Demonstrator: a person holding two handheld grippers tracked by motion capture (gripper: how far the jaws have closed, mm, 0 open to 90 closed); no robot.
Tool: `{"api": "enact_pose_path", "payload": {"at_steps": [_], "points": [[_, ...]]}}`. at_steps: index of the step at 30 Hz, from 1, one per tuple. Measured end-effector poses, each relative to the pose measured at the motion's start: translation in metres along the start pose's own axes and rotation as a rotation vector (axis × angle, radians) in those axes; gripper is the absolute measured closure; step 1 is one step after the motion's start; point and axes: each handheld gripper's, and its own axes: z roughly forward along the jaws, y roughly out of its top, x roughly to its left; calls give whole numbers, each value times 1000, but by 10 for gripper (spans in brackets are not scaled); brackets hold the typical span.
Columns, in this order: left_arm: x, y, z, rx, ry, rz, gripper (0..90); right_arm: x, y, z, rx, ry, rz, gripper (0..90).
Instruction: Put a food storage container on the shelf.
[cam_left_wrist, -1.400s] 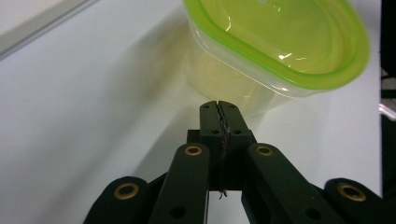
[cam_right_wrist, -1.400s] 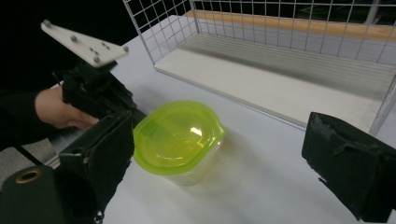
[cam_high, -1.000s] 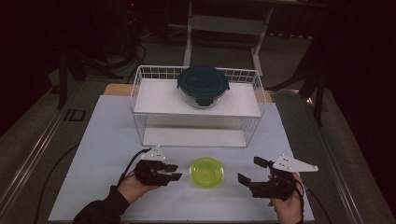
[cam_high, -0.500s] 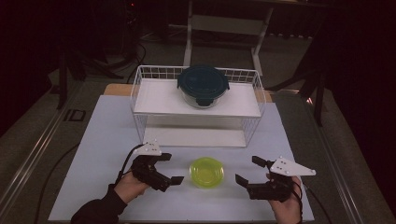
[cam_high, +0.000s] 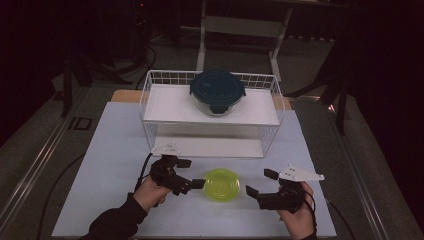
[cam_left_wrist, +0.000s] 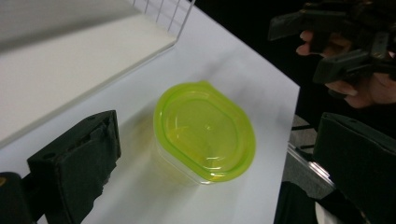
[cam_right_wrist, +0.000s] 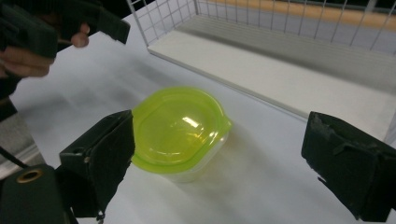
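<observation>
A yellow-green lidded container (cam_high: 222, 184) sits on the white table near its front edge, between my two grippers. Just left of it, my left gripper (cam_high: 191, 173) is open; its jaws have just been opening, with nothing between them. In the left gripper view the container (cam_left_wrist: 205, 130) lies just ahead of the wide jaws of the left gripper (cam_left_wrist: 222, 140). To the container's right, my right gripper (cam_high: 260, 182) is open and apart from it. The right gripper view has the container (cam_right_wrist: 180, 126) ahead of the spread jaws of the right gripper (cam_right_wrist: 219, 140).
A white wire rack (cam_high: 150, 100) stands behind the container, with a dark teal lidded glass bowl (cam_high: 217, 91) on its upper shelf. Its lower shelf (cam_high: 210, 147) is bare. Bare table (cam_high: 110, 150) stretches to the left. Dark floor surrounds the table.
The left gripper's jaws have spread from nearly closed to wide open, and that hand has shifted slightly toward the rack. The right gripper and the container stay where they were.
</observation>
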Motion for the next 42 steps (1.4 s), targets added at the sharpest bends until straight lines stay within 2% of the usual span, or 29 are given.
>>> {"api": "enact_pose_path", "payload": {"at_steps": [2, 3, 6, 7, 9, 14, 17, 18, 20, 26, 27, 28, 32, 34, 42], "points": [[3, -1, 6, 11, -1, -38, 27, -4, 0, 4, 9, 22, 67, 93], [5, -1, 9, 16, -10, -61, 29, -5, 1, 7, 9, 12, 96, 93], [9, -3, 16, 43, -8, -115, 58, -10, 1, 17, 57, 49, 168, 98], [10, -4, 17, 49, -9, -129, 79, -12, 1, 20, 76, 61, 196, 140], [12, -6, 20, 49, -33, -173, 102, -15, 0, 25, 97, 76, 238, 156], [20, -13, 29, 76, -13, -293, 205, -23, -1, 42, 178, 121, 332, 233], [23, -17, 33, 78, -10, -341, 289, -25, -3, 50, 222, 126, 363, 252], [24, -17, 34, 77, -21, -351, 325, -27, -4, 52, 234, 132, 376, 265], [24, -19, 37, 93, -25, -344, 373, -29, -6, 56, 245, 138, 397, 278], [24, -22, 41, 107, -31, -371, 510, -34, -9, 62, 271, 147, 448, 360], [25, -24, 42, 110, -34, -395, 510, -34, -9, 64, 279, 145, 455, 400], [26, -25, 42, 108, -29, -397, 564, -34, -11, 66, 293, 152, 469, 435], [29, -28, 42, 118, -44, -409, 671, -33, -15, 70, 323, 168, 471, 496], [30, -29, 42, 111, -50, -423, 690, -33, -17, 71, 331, 177, 489, 544], [21, -26, 42, 125, -27, -401, 722, -29, -19, 68, 339, 210, 507, 700]]}}
